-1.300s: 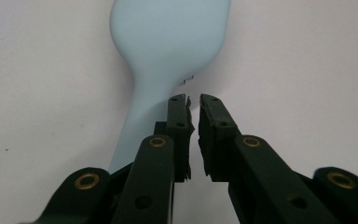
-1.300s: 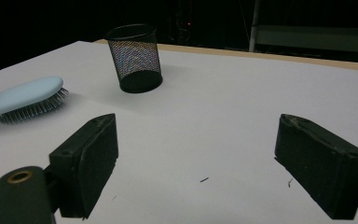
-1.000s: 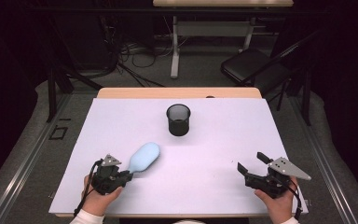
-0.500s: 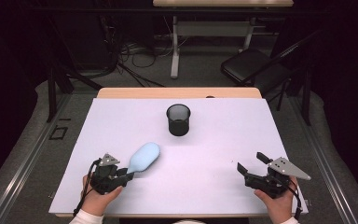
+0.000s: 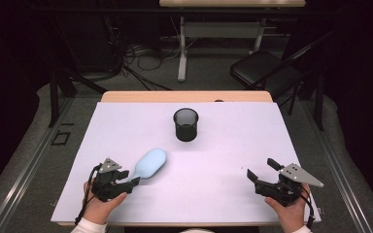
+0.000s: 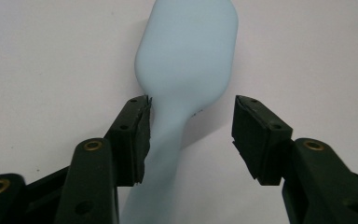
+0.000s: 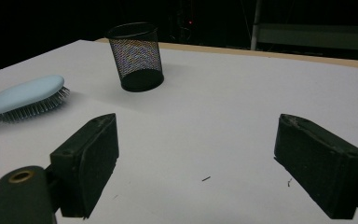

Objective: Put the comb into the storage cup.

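While my left gripper [image 5: 126, 180] sits near the table's seven o'clock corner, its jaws have just been opening and now stand apart around the handle of the pale blue plastic hairbrush [image 5: 150, 163]. In the left gripper view one pad [image 6: 137, 135] is against the handle's side or just beside it, I cannot tell which, and the other pad stands clear of it, so nothing is clamped. The hairbrush [image 6: 186, 60] lies flat on the white table cover [image 5: 233, 145], bristles down, as the right gripper view shows along its lower edge [image 7: 28, 95]. Its long axis runs on a slant: the oval head points toward about one o'clock, up the table, roughly toward the black wire-mesh cup [image 5: 186, 124], and the handle points back toward seven o'clock, into my left jaws. The cup stands upright at about twelve o'clock from the table's middle, well apart from the brush. My right gripper [image 5: 264, 174] rests in my hand near the five o'clock corner, jaws wide apart with only bare cover between them, aimed toward about ten o'clock.
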### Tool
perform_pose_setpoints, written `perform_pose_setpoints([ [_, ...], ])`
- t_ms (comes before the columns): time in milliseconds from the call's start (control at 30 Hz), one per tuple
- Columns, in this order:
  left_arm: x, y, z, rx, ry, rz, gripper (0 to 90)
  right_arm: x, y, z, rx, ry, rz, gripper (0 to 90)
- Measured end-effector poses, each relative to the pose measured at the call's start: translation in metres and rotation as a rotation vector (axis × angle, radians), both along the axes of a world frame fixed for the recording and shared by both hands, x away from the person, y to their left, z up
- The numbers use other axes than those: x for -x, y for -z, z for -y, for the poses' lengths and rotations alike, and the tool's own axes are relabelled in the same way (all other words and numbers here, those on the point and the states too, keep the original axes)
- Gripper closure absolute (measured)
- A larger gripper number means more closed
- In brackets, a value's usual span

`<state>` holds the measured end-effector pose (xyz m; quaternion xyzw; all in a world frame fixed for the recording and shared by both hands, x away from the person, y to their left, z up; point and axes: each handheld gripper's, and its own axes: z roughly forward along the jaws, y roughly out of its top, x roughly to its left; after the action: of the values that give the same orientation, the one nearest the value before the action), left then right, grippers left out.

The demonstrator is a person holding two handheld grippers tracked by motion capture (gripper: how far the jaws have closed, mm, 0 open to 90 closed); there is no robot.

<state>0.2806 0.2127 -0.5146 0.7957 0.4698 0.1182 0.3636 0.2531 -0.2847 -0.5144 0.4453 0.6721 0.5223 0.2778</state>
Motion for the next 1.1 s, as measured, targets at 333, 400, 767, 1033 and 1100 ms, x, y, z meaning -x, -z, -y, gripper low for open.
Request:
perform_pose_setpoints([
  [333,-0.001,-0.002,-0.006,0.053,-0.011,0.028,38.1,0.0,0.0,0.0,-0.001,0.002,0.007,13.5],
  [400,-0.001,-0.002,-0.007,0.063,-0.015,0.025,38.1,0.0,0.0,0.0,-0.001,0.002,0.008,13.5],
  [767,-0.005,-0.001,-0.007,0.08,0.006,0.01,36.5,0.0,0.0,-0.001,-0.001,0.001,0.007,13.6],
  [1033,-0.008,-0.009,-0.004,0.074,0.014,0.021,35.2,0.0,0.0,-0.001,-0.003,-0.001,0.004,13.6],
  [1100,-0.008,-0.011,-0.003,0.062,0.014,0.024,35.2,0.0,0.0,-0.001,-0.003,0.0,0.008,13.6],
])
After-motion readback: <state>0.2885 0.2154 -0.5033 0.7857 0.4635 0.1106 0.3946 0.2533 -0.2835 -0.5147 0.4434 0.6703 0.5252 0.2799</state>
